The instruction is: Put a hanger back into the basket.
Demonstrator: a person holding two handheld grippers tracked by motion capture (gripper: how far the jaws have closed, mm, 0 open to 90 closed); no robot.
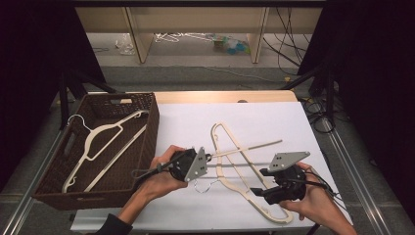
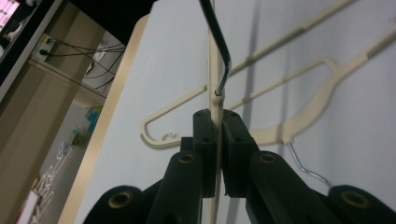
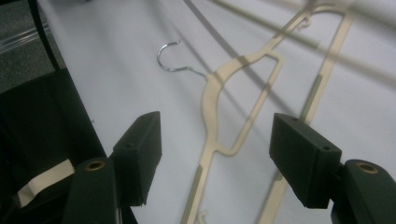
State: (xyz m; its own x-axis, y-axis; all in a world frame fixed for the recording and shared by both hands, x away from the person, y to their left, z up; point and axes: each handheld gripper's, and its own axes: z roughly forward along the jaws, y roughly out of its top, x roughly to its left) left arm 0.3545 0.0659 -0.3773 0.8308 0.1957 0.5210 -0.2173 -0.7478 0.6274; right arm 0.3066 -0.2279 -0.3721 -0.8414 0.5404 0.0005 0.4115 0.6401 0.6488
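Left gripper (image 2: 215, 140) is clenched on a thin cream plastic hanger (image 2: 214, 93) with a wire hook, lifted over the desk's near middle. Right gripper (image 3: 215, 154) is released above a second cream hanger (image 3: 219, 93), ribbed bar, lying flat near the desk's front edge

A white sheet (image 1: 274, 122) covers the wooden table (image 1: 220, 96), leaving a bare strip along the far edge. Beyond that edge a grey floor (image 1: 195, 73) runs to a pale wooden bench (image 1: 195, 19) with slanted legs; litter (image 1: 230, 44) and cables (image 1: 286, 44) lie under it. Black curtains (image 1: 372, 73) hang at both sides. The light is even and dim.
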